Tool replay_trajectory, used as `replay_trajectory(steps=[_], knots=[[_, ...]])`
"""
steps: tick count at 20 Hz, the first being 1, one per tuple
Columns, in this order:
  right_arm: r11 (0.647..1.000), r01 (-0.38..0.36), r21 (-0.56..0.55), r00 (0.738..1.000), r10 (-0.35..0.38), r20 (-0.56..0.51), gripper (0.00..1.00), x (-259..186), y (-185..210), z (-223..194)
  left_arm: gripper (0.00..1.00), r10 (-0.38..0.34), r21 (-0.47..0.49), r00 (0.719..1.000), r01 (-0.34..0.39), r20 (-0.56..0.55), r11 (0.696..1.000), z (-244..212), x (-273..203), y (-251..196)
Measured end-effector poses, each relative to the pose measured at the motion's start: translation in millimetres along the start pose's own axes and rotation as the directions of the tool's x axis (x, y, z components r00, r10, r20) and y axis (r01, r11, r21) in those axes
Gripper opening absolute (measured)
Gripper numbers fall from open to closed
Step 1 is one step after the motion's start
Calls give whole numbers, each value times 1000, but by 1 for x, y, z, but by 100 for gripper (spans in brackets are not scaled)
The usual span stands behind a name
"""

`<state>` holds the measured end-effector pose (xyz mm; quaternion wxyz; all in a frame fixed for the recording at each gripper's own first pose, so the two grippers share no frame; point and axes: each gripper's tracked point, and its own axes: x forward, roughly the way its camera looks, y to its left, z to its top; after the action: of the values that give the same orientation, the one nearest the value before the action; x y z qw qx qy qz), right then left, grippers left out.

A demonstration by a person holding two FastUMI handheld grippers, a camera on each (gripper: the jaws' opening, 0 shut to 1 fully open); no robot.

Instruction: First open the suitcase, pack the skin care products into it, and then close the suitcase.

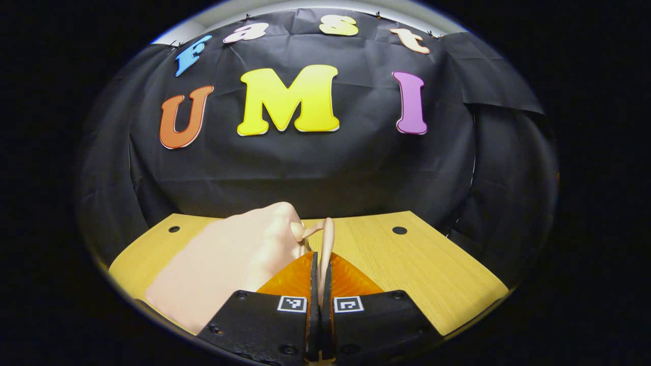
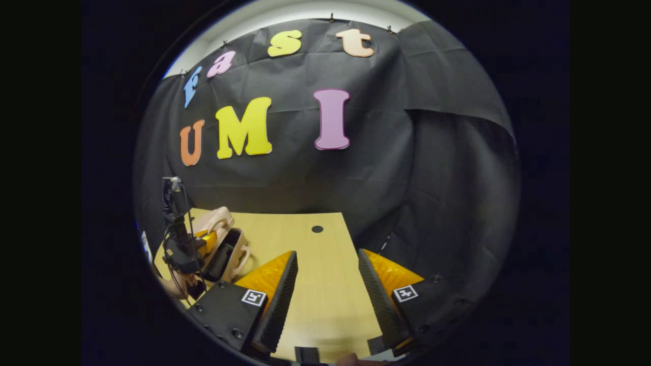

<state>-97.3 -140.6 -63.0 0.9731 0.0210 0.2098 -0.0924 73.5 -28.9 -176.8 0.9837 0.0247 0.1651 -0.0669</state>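
The pale pink suitcase (image 1: 229, 259) lies on the wooden table (image 1: 417, 264), left of and close under my left gripper (image 1: 319, 259). That gripper is shut on a thin pink strip (image 1: 327, 236) at the case's edge, a handle or lid rim. In the right gripper view, the suitcase (image 2: 216, 221) sits at the table's left side, its dark inside (image 2: 226, 254) showing through a gap, with the left gripper (image 2: 203, 246) at it. My right gripper (image 2: 328, 264) hovers open over bare tabletop (image 2: 320, 295), well right of the case, nothing between its fingers.
The table has small dark holes (image 1: 399, 230) (image 2: 317, 229) near its back edge. Black cloth closes the booth behind and to the right. Bare wood stretches right of the suitcase.
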Motion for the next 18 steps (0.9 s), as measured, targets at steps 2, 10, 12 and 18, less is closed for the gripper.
replay_trajectory(steps=[2,10,12,18], knots=[[1000,9,-15,1000,-9,-10,72,-1,-9,-1,6,14,17,998,-13,-56,1000,-23,8,-12],[999,-12,-44,1000,11,-17,72,6,-22,-1,20,53,89,989,-40,-139,995,-53,13,-35],[998,-36,-45,999,36,-7,67,11,-16,4,38,-9,43,991,15,-134,999,-49,10,-52],[988,-148,-54,985,152,79,72,28,36,34,99,-30,-24,999,31,32,999,40,-40,-46]])
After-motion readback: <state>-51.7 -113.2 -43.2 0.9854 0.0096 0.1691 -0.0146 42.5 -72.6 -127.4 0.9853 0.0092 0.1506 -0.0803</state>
